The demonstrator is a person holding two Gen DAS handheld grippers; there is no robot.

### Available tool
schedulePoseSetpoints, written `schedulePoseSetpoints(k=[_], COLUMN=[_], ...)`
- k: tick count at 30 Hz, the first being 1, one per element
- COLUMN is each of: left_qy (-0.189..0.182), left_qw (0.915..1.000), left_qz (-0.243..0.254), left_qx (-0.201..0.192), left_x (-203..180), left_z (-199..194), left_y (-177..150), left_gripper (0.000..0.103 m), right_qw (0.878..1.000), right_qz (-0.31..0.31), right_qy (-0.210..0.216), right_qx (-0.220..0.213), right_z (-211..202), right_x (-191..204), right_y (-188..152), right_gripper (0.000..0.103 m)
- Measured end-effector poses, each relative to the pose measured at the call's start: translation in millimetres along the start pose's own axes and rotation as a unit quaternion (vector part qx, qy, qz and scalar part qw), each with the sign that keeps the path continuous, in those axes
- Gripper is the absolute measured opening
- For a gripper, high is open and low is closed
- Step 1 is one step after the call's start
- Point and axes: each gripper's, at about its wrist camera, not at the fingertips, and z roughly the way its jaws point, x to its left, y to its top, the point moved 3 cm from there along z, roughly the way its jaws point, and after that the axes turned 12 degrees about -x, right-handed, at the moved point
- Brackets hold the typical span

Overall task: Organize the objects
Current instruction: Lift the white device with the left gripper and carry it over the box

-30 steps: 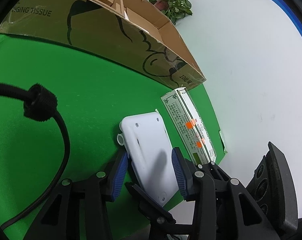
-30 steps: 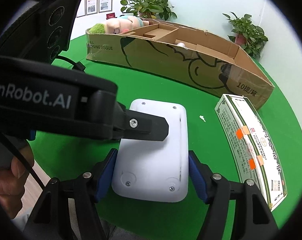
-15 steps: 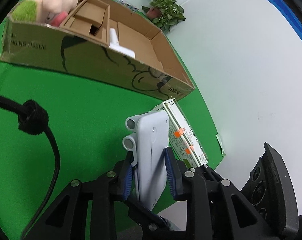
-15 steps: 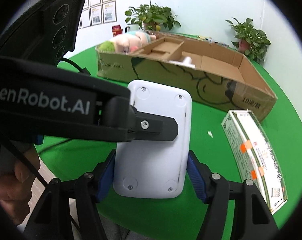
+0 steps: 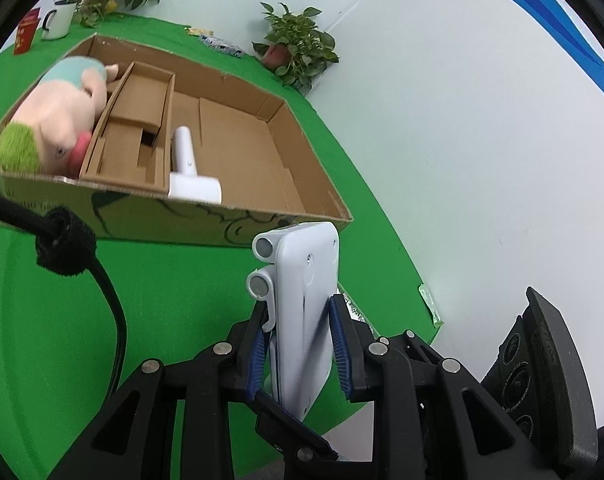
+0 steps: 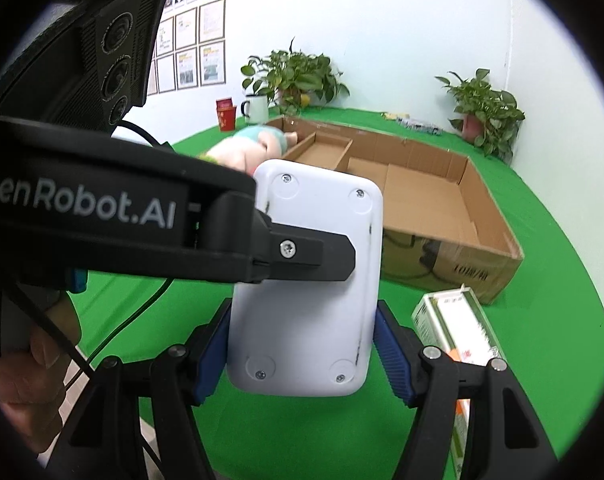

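My left gripper is shut on a white plastic device and holds it edge-on above the green table, just in front of the cardboard box. In the right wrist view the device shows its flat back, with the left gripper's finger across it. My right gripper has its blue pads on both sides of the device's lower end; whether they press on it is unclear. The box also shows in the right wrist view.
The box holds a pink plush pig, a white T-shaped object and cardboard dividers. A green-and-white carton lies on the table at the right. Potted plants, a mug and a red container stand behind the box.
The white device has been lifted off the table and turned on edge, rising toward the box. The box's inside has come into view.
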Motion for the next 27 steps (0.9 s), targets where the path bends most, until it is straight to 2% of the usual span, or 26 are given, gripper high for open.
schedulePoseSetpoints(k=[11,17,22,27], left_qy=[0.003,-0.001,0.001,0.008], left_qw=[0.9999,0.9991,0.9988,0.9988], left_qz=[0.011,0.042,0.046,0.035], left_qx=[-0.004,0.011,0.02,0.035], left_x=[-16,-25,-26,-15], left_z=[7,35,56,78], left_y=[60,110,136,152], left_gripper=[0.025,0.025,0.025,0.025], right_qw=[1.0,0.999,1.0,0.999], right_qz=[0.014,0.029,0.025,0.027], right_qy=[0.016,0.013,0.008,0.022], right_qx=[-0.013,-0.016,-0.013,0.011], right_z=[18,47,64,87], right_x=[-20,-50,-65,-78], right_y=[43,77,92,100], right_gripper=[0.065,0.065,0.065,0.065])
